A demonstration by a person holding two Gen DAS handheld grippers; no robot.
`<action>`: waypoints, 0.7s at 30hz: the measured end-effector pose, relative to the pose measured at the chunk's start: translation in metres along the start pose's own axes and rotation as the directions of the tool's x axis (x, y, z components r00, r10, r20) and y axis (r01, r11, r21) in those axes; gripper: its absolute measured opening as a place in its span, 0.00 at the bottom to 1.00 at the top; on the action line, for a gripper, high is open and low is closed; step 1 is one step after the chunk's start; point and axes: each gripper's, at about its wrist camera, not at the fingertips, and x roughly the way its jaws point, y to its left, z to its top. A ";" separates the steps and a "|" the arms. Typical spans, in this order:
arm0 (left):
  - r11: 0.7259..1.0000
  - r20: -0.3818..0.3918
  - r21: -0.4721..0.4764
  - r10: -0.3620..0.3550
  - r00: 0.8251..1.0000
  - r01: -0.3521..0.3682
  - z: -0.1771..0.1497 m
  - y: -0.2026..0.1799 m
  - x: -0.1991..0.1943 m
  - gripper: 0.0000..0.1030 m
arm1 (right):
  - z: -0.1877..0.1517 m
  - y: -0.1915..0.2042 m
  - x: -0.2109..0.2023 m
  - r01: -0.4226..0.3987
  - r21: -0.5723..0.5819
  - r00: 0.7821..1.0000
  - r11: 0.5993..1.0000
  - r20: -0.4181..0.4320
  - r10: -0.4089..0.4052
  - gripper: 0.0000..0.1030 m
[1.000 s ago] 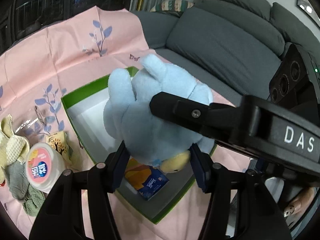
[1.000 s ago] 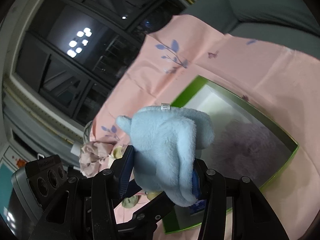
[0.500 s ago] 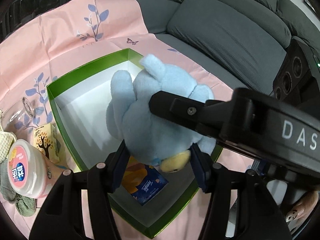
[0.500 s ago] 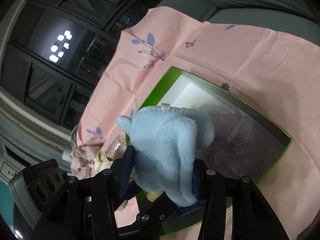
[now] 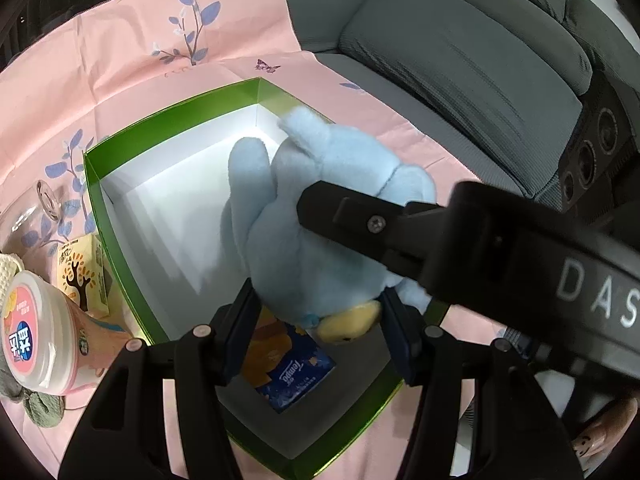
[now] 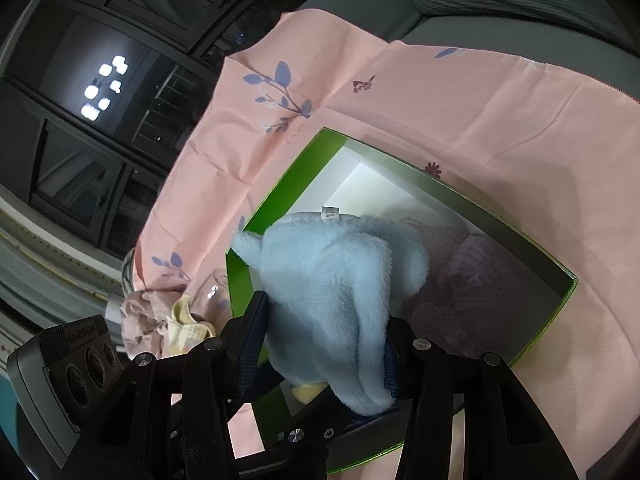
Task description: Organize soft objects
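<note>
A light blue plush toy [image 5: 320, 216] with a yellow foot hangs over the green-rimmed white box [image 5: 132, 128]. Both grippers grip it at once. My left gripper [image 5: 318, 320] is shut on its lower end, and the right gripper's black finger crosses the plush from the right in that view. In the right wrist view my right gripper [image 6: 324, 344] is shut on the same blue plush toy [image 6: 332, 288], above the box [image 6: 288, 184]. A blue tissue pack [image 5: 296, 372] lies inside the box, and a pale purple fluffy thing [image 6: 468, 276] fills its near corner.
The box sits on a pink floral cloth [image 5: 120, 60] spread before a grey sofa [image 5: 460, 48]. Left of the box stand a pink-lidded tub [image 5: 36, 332], a yellow tissue pack [image 5: 80, 276], a clear glass [image 5: 44, 208] and crumpled cloths [image 6: 160, 320].
Both grippers have sunk with the blue plush toward the box, which now lies larger and more fully beneath the toy. Both grips are unchanged.
</note>
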 end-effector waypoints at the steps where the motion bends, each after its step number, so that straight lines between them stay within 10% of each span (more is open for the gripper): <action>1: 1.000 -0.002 -0.004 0.005 1.000 -0.005 0.001 0.001 0.001 0.56 | 0.000 0.000 0.000 0.001 0.000 1.000 1.000 0.001 -0.001 0.49; 21: 0.996 0.050 -0.091 0.030 0.998 -0.025 -0.003 0.014 -0.019 0.56 | 0.000 0.002 -0.010 0.071 -0.036 0.996 0.997 0.063 -0.069 0.49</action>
